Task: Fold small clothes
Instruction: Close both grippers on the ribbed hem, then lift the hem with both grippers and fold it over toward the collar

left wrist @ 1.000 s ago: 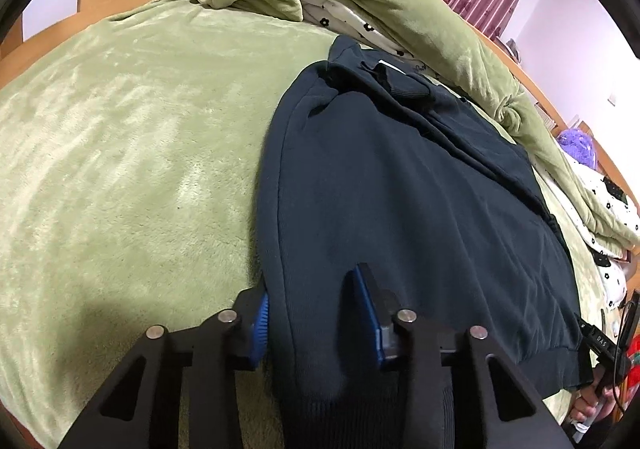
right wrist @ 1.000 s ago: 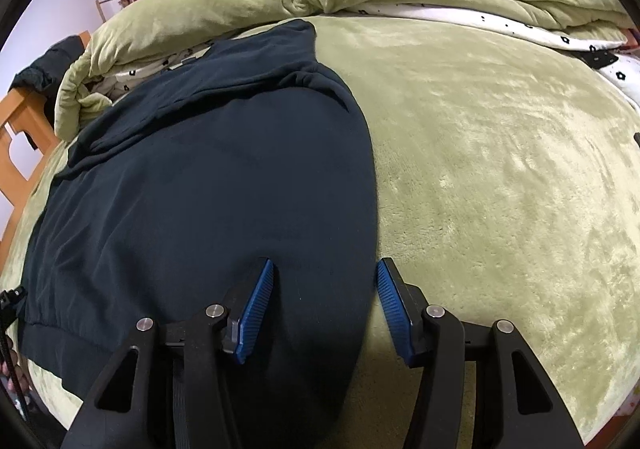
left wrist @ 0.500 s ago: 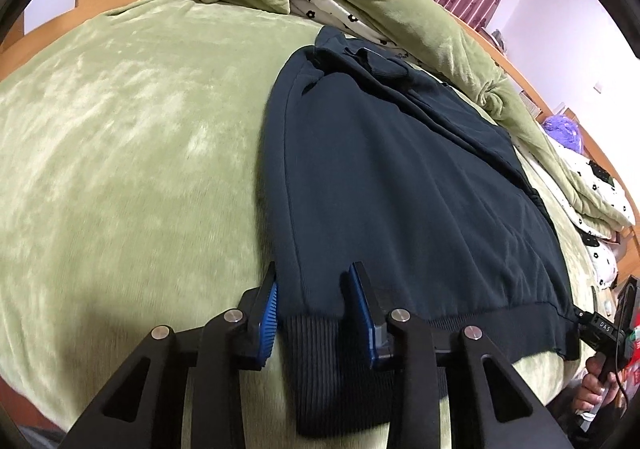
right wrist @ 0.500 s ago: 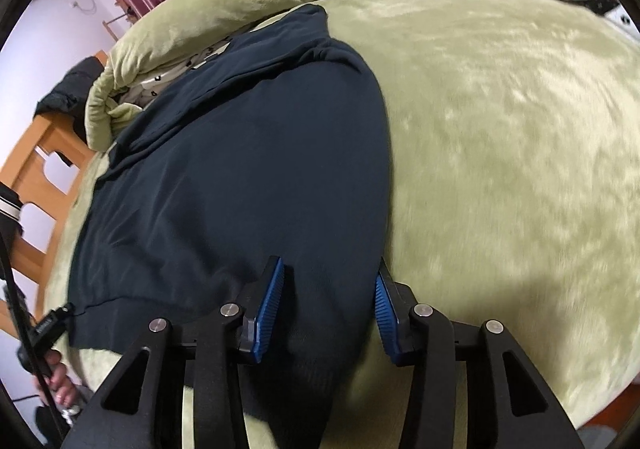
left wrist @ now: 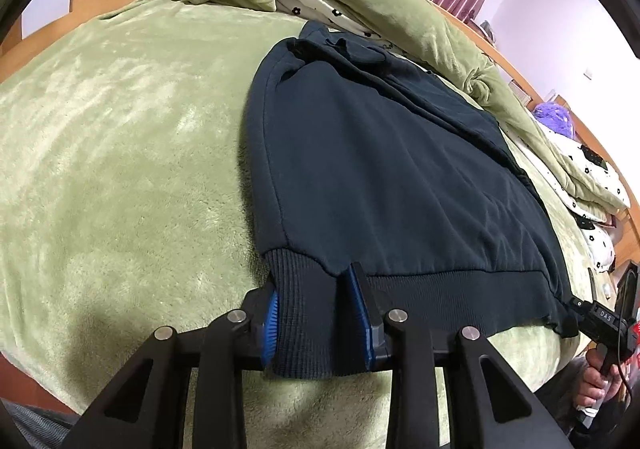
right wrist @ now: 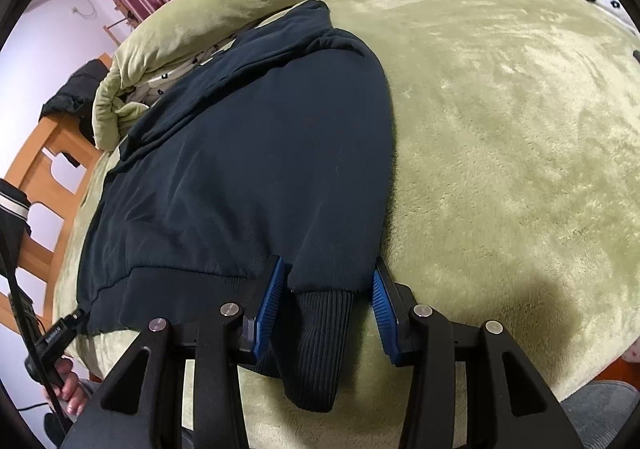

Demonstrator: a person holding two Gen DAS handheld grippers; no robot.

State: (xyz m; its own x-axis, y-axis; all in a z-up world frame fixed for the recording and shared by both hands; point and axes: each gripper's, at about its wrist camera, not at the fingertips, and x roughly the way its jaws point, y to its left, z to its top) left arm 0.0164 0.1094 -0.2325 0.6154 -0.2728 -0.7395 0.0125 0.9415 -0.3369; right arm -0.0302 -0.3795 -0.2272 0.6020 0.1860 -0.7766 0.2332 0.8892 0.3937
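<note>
At the bed's (left wrist: 120, 153) near edge, both hand-held grippers have retreated to the sweatshirt (left wrist: 380, 177) hem: left hand-held gripper (left wrist: 316, 315) closing on ribbing, right hand-held gripper (right wrist: 326, 313) unclenched around a cuff (right wrist: 320, 345), ready to fold.

Even, soft indoor light; both views are sharp. Strong fisheye bending, black corners. Dark shadows fall on the bed (right wrist: 520, 137) nearby.

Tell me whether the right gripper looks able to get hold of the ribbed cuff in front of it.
Probably yes. The ribbed cuff already lies between the right gripper's blue pads, with nothing covering it; gaps show on both sides, so no grip yet.
</note>
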